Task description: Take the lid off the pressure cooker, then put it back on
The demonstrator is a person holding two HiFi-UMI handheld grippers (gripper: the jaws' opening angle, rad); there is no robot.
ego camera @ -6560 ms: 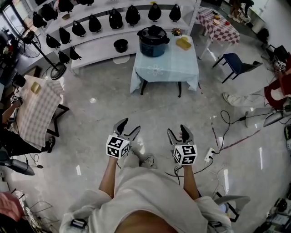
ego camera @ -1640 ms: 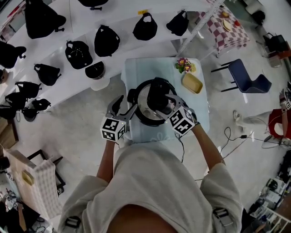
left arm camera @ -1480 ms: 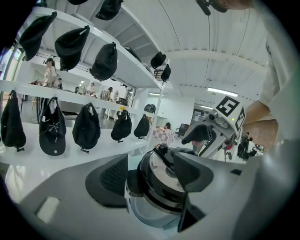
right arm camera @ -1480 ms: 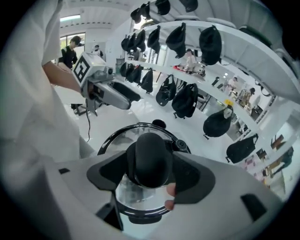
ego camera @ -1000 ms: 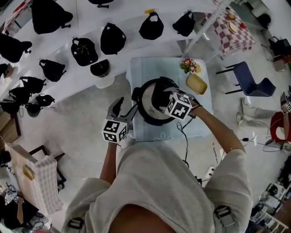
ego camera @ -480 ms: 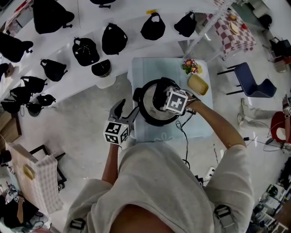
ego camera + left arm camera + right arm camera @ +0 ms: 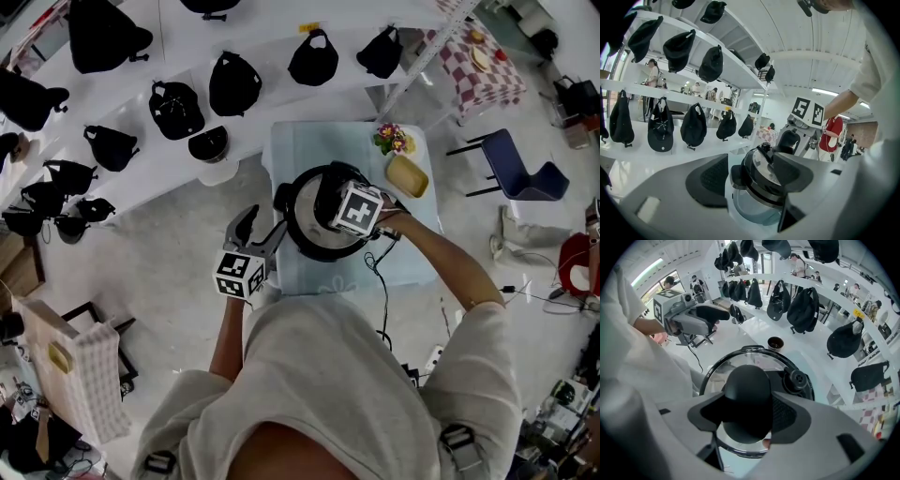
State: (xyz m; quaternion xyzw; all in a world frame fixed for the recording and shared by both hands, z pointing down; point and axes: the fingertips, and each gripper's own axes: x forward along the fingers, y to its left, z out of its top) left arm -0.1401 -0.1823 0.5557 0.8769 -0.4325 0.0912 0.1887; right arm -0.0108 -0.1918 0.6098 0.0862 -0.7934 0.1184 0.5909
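The cooker (image 7: 323,246) is taking up the middle of the table (image 7: 300,145), with bare cloth lying open behind it. Flowers (image 7: 392,139) and a tray (image 7: 406,175) are crowding its right side. My left gripper (image 7: 255,228) is hanging open by its left side. The knob (image 7: 745,390) is filling my right gripper (image 7: 749,417), whose jaws have just been closing.

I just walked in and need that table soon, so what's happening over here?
A person holding tongs in each hand is working on the pressure cooker on the small table. The right tongs straddle the lid's knob from above and have just been closing on it; a firm grip isn't clear yet. The left tongs hover open beside the pot. The lid is on.
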